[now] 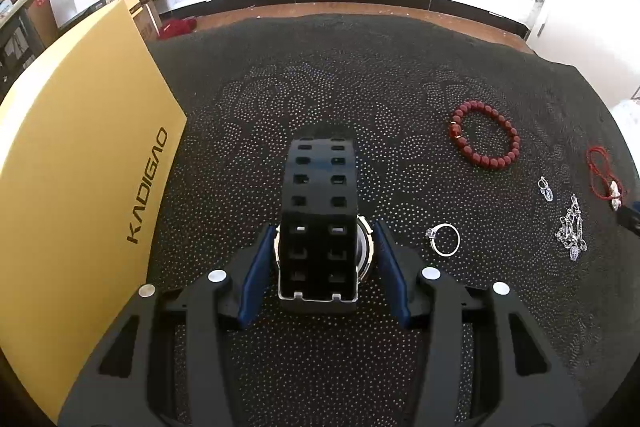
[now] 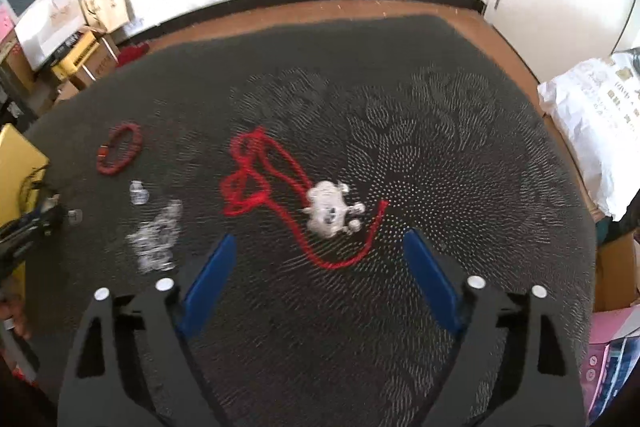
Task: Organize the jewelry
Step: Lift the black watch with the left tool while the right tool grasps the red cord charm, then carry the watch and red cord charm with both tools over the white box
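In the left wrist view a black wristwatch (image 1: 318,223) with a holed strap lies between the blue pads of my left gripper (image 1: 324,227). The jaws stand open, with a gap on each side of the watch. To the right lie a silver ring (image 1: 445,239), a red bead bracelet (image 1: 486,139), small clear earrings (image 1: 545,188), a crystal chain (image 1: 572,229) and a red cord necklace (image 1: 600,173). In the right wrist view my right gripper (image 2: 320,243) is open over the red cord necklace (image 2: 256,171) and its white pendant (image 2: 330,211).
A yellow KADIGAO box (image 1: 80,163) lies at the left on the black dotted mat (image 1: 320,87). The brown table edge (image 1: 360,11) runs along the back. A white bag (image 2: 592,115) sits at the right. Cardboard boxes (image 2: 92,47) stand at the back left.
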`<state>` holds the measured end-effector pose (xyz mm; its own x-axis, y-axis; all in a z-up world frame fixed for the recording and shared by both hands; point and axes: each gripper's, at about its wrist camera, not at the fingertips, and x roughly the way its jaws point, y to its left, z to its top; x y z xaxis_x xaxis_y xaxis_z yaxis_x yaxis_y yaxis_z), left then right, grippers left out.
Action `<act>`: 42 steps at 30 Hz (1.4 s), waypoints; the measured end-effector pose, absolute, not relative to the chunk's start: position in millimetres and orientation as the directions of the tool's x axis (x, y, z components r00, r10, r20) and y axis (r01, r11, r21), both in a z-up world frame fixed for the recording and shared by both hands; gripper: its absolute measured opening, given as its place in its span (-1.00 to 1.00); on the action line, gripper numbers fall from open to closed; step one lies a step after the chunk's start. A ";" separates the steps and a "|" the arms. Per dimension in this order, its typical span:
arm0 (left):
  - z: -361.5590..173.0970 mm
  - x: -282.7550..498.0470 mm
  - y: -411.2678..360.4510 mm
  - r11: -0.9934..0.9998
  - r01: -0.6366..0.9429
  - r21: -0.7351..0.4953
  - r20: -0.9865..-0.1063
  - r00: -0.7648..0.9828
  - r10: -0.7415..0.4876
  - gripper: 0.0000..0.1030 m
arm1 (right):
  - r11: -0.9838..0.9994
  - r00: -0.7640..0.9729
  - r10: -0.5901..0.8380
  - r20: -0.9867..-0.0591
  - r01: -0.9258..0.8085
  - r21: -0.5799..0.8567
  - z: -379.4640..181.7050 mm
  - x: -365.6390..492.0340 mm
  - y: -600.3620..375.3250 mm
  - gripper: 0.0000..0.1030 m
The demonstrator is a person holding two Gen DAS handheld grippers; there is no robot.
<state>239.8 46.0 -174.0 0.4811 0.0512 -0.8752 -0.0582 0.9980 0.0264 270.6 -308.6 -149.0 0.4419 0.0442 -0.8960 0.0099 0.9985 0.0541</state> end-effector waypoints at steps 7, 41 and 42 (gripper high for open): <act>-171.6 243.2 51.5 0.998 -0.054 0.017 -0.875 0.483 0.041 -0.03 | 1.000 0.499 -0.004 -0.867 0.026 0.010 -151.7 279.5 -305.2 -0.30; -9.7 110.4 37.3 0.999 -0.006 -0.041 -0.808 0.589 -0.030 -0.03 | 0.978 0.633 0.159 -0.758 -0.205 0.034 55.2 116.6 -183.9 -0.46; -0.8 102.0 36.9 1.000 -0.002 -0.031 -0.800 0.600 -0.023 -0.03 | 0.977 0.637 0.163 -0.754 -0.212 0.031 61.8 109.5 -178.5 -0.46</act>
